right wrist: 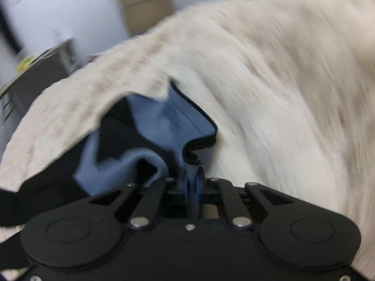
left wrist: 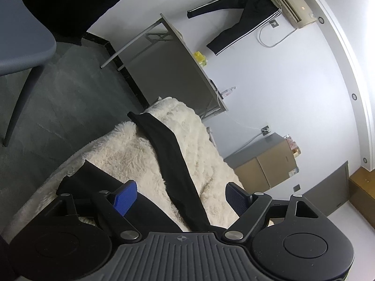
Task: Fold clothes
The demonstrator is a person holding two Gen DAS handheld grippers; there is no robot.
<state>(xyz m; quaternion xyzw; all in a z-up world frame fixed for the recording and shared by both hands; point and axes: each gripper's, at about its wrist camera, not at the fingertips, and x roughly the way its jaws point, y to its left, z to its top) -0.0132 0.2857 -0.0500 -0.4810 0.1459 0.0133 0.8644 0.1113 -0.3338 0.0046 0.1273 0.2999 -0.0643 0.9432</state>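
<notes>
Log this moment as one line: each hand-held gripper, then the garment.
left hand-held gripper: open, over black garment | right hand-held gripper: shut on garment's blue-lined edge | surface: cream fleece blanket

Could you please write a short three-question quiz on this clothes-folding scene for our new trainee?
1. True or false: the left gripper is clamped on the black garment.
2. What does the right gripper hold between its fingers? A) the cream fleece blanket B) the garment's blue-lined edge C) nothing
3. In the left wrist view, what hangs on the wall near the air conditioner?

Key
1. False: its fingers stand apart, the garment lying loose between them.
2. B
3. Black trousers with white side stripes.
</notes>
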